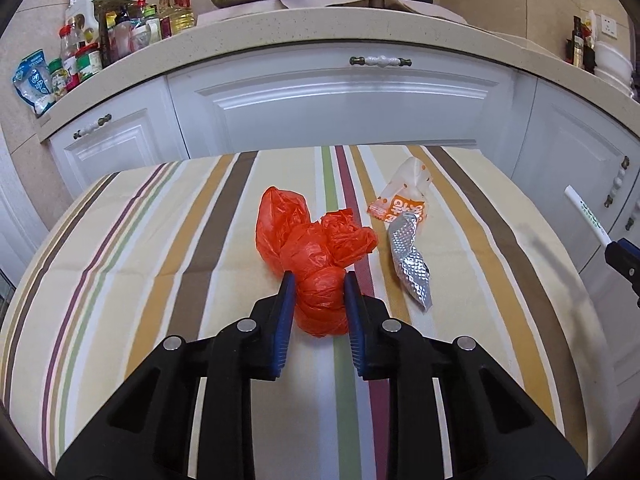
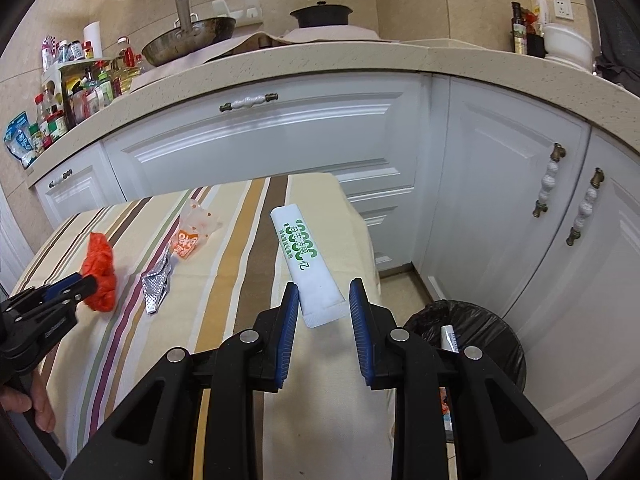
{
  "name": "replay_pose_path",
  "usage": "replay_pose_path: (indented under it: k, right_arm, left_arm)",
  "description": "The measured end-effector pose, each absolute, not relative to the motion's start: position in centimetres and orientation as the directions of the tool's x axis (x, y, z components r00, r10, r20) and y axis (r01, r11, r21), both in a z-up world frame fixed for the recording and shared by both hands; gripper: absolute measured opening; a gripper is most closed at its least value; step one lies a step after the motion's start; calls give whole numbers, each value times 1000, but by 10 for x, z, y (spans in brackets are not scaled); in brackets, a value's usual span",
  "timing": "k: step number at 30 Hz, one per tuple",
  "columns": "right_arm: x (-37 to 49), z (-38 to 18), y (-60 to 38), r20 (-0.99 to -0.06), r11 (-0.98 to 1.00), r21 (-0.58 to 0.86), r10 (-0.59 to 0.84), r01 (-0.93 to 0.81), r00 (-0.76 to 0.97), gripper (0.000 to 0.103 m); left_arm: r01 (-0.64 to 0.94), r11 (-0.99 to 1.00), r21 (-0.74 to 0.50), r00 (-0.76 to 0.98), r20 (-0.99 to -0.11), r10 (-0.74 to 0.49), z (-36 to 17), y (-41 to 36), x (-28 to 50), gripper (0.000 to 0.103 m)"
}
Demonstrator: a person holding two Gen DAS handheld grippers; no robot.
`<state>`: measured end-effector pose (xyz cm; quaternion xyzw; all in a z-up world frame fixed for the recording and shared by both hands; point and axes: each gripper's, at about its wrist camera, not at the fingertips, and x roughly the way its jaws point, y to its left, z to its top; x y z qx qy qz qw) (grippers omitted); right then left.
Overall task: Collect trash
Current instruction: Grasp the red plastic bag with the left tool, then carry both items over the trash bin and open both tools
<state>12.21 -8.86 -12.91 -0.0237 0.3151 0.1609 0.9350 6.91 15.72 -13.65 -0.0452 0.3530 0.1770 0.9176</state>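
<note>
A crumpled red plastic bag (image 1: pixel 312 236) lies on the striped tablecloth (image 1: pixel 140 248), and my left gripper (image 1: pixel 318 282) is shut on its near knot, both blue pads pressing the plastic. The right wrist view shows that bag (image 2: pixel 100 268) with the left gripper (image 2: pixel 86 284) on it. My right gripper (image 2: pixel 324 294) is shut on the lower end of a white packet with green print (image 2: pixel 304 256), held above the table's right edge. In the left wrist view the packet (image 1: pixel 586 214) sticks up from the right gripper (image 1: pixel 624 264). An orange-and-white snack wrapper (image 1: pixel 404 196) and a silver foil wrapper (image 1: pixel 412 264) lie loose right of the bag.
A round bin with a black liner (image 2: pixel 492 320) stands on the floor right of the table, a white tube (image 2: pixel 450 338) inside it. White cabinets (image 1: pixel 340 108) and a counter with bottles (image 1: pixel 100 36) and pans lie beyond. A person's hand (image 2: pixel 36 404) grips the left tool.
</note>
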Motion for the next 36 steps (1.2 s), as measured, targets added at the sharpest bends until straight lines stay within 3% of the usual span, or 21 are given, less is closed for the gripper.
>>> replay_pose_path:
  k: [16, 36]
  right_arm:
    - [93, -101, -141, -516, 978, 56, 202, -203, 832, 27]
    - [82, -104, -261, -504, 994, 96, 7, 48, 864, 27]
  left_arm:
    - [-176, 984, -11, 800, -585, 137, -82, 84, 45, 23]
    - [154, 988, 5, 815, -566, -124, -84, -83, 93, 23]
